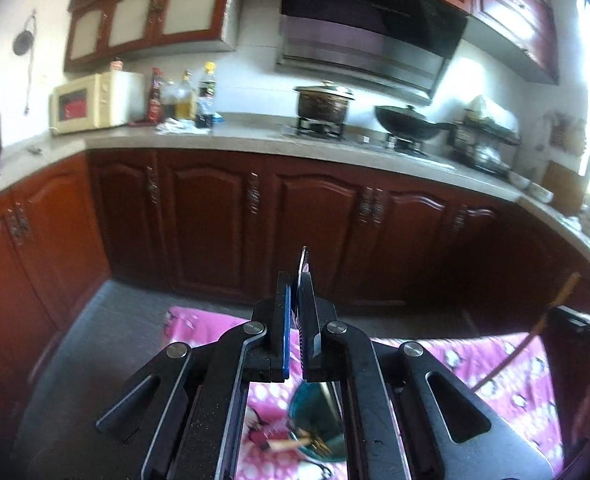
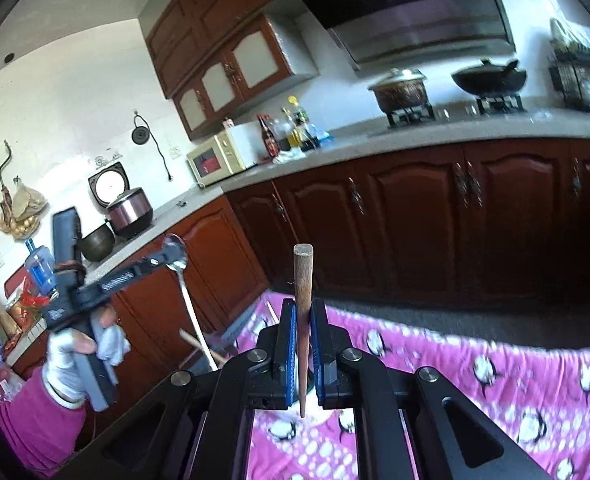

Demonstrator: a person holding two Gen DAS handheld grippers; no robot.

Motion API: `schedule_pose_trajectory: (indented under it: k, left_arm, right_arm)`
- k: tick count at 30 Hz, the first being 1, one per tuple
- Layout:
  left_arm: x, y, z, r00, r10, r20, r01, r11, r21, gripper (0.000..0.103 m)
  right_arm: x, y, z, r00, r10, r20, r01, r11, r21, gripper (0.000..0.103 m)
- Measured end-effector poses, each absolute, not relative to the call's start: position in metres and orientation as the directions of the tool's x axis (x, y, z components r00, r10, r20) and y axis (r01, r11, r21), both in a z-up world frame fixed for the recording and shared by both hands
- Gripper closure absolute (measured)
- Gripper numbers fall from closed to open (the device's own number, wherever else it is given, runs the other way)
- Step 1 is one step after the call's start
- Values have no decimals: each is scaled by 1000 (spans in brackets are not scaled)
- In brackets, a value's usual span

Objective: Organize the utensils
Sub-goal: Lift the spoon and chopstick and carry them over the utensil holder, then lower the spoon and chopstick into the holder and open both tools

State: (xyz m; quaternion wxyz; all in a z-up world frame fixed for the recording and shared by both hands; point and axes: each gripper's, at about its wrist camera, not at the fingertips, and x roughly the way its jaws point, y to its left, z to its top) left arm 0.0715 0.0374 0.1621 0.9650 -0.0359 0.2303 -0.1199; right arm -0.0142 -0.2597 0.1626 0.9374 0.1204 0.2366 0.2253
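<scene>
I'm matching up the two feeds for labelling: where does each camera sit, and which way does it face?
Left wrist: on the left tool, facing the stove counter over the pink cloth; its fingers pinch a spoon edge-on.
Right wrist: on the right tool, facing the same counter, gripping a chopstick; the gloved left hand shows at left.
Shared: microwave, pot, wok.

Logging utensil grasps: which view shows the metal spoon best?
The right wrist view: the spoon shows bowl and long handle, held in the left claw. The left wrist view shows only its thin edge between the pads.
</scene>
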Motion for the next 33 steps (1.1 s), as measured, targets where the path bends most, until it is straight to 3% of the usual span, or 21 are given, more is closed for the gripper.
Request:
schedule_pose_trajectory:
  k: [14, 25, 33]
  left_arm:
    - [71, -4, 127, 917, -53, -395, 77, 996, 45, 101]
    - [81, -21, 115, 925, 18, -380, 31, 992, 123, 101]
    - [88, -33, 94, 917, 63, -395, 5, 986, 169, 101]
  right_arm:
    - [53, -193, 162, 784, 458, -418, -405, 889, 214, 97]
    - [64, -197, 181, 770, 508, -387, -453, 861, 230, 97]
    - [81, -180, 160, 781, 470, -411, -429, 882, 193, 97]
